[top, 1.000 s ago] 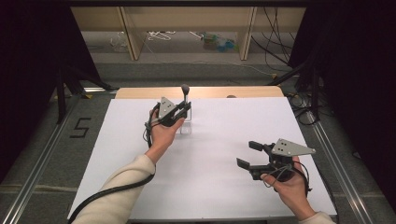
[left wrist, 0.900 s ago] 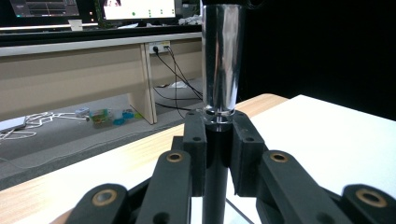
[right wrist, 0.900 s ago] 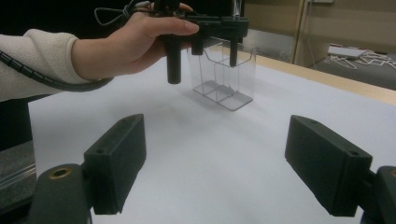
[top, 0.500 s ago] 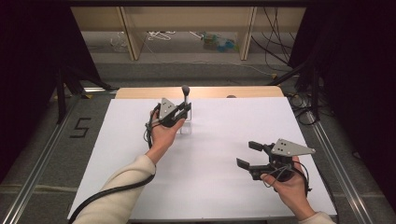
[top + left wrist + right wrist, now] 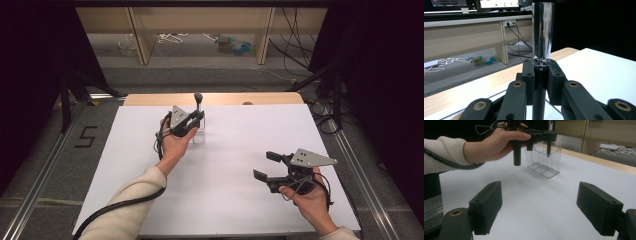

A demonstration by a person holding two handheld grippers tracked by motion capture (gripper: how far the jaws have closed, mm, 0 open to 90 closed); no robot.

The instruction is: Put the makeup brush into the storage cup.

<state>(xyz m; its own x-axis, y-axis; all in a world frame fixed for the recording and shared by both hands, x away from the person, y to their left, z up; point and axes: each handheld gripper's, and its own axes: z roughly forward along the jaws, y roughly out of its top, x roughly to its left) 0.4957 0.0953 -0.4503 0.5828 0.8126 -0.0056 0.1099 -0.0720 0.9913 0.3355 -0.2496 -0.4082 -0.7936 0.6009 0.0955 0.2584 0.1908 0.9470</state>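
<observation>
Nearest the person, the right gripper (image 5: 266, 166) is resting low over the white table (image 5: 240, 210), its jaws standing wide apart with nothing between them; farther out, the left gripper (image 5: 199, 117) is closing its jaws tight on a slim upright tool (image 5: 541, 50), pinching the dark stem just below a glossy cylindrical section; in the high view a rounded knob (image 5: 198, 96) is showing at the tool's top; the tool's lower end is standing inside a clear plastic holder (image 5: 544, 160) with thin dividers, sitting on the table near the far edge, just under the left hand (image 5: 175, 142); judging by looks, the tool is handling as stiff and light, the polished part likely slippery, so the matte stem is looking like the safer place to grip; the holder is seeming light, thin-walled and easily tipped or dragged, so it may be wanting steadying by a side wall; beyond, a wooden strip (image 5: 150, 99) is edging the table.
</observation>
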